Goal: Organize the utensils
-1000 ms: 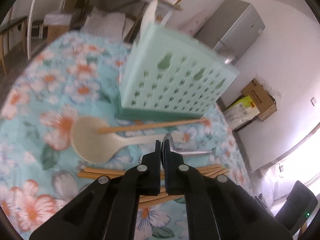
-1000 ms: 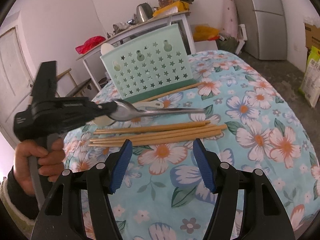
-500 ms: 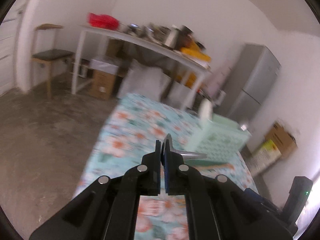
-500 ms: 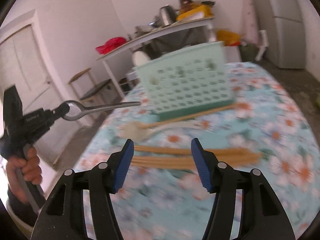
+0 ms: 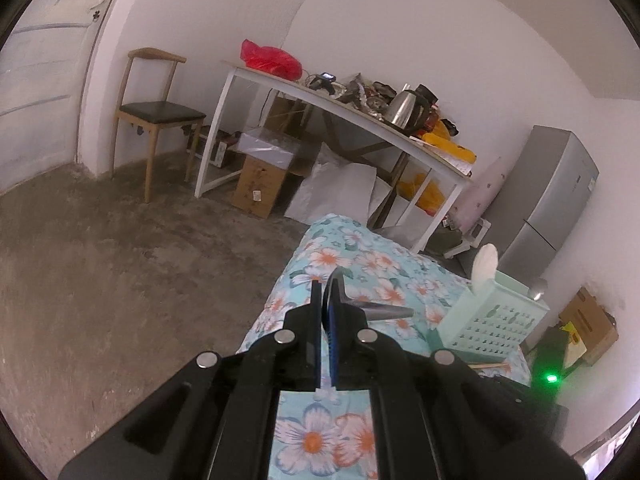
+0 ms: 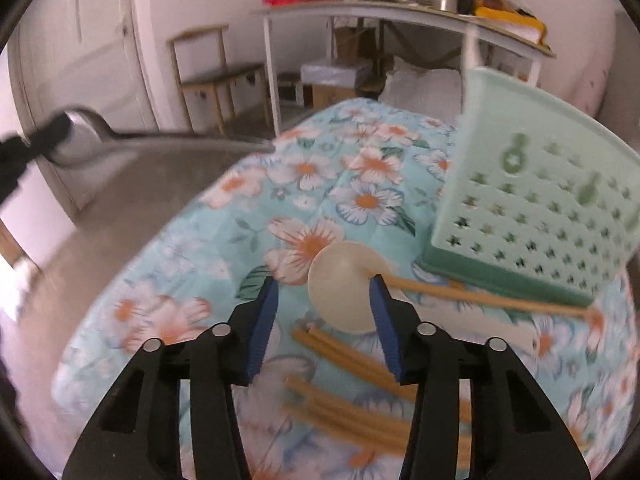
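My left gripper (image 5: 326,292) is shut on a metal spoon (image 5: 380,311) by its bowl and holds it in the air off the table's left end; it also shows in the right wrist view (image 6: 92,140). The mint green perforated utensil basket (image 6: 536,208) stands on the floral tablecloth (image 6: 304,168), with a white spoon (image 5: 485,262) upright in it. My right gripper (image 6: 324,300) is open and empty, low over a cream plastic spoon (image 6: 344,284). A single chopstick (image 6: 488,298) lies across that spoon. Several wooden chopsticks (image 6: 360,396) lie below it.
A white side table (image 5: 360,120) with a kettle and clutter stands against the wall. A wooden chair (image 5: 156,112) is to its left, cardboard boxes (image 5: 260,180) beneath, a grey fridge (image 5: 548,200) at the right. Bare concrete floor lies left of the table.
My left gripper has lifted the metal spoon off the table and swung up and left, away from the basket. My right gripper has moved in low over the cream spoon and chopsticks.
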The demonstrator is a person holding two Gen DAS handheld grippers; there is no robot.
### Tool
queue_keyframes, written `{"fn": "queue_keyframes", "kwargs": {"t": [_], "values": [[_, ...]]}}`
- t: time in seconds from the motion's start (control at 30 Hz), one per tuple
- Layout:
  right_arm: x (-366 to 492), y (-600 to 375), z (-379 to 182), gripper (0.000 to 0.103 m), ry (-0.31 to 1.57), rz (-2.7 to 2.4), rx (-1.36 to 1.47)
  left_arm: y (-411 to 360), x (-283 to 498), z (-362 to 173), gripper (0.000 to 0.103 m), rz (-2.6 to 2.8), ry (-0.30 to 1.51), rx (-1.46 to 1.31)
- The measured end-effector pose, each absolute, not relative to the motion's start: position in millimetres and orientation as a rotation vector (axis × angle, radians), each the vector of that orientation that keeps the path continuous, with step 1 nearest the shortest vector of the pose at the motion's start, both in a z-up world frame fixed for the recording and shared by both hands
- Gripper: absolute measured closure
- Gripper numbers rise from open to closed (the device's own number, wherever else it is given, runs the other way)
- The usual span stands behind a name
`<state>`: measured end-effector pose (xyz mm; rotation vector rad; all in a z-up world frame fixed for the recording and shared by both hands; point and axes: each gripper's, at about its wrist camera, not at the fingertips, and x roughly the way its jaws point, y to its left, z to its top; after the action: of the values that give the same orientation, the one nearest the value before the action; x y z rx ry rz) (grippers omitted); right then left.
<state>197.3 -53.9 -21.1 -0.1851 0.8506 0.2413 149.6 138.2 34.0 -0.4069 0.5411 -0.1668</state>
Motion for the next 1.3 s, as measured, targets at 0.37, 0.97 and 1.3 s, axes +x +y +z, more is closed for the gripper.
{"fn": "queue_keyframes", "kwargs": {"t": [0.37,0.97,1.3], "values": [[205,-47,-36,0.094,0.854,0.155,-0.293,151,147,26,0.101,-0.144,0.546,-0.432],[126,-178,123,0.099,0.445,0.400,0.421,126,120,92,0.101,-0.234,0.382,-0.379],[83,-224,143,0.099,0.301,0.364,0.473,32,143,151,0.101,-0.368,0.299,-0.115]]}}
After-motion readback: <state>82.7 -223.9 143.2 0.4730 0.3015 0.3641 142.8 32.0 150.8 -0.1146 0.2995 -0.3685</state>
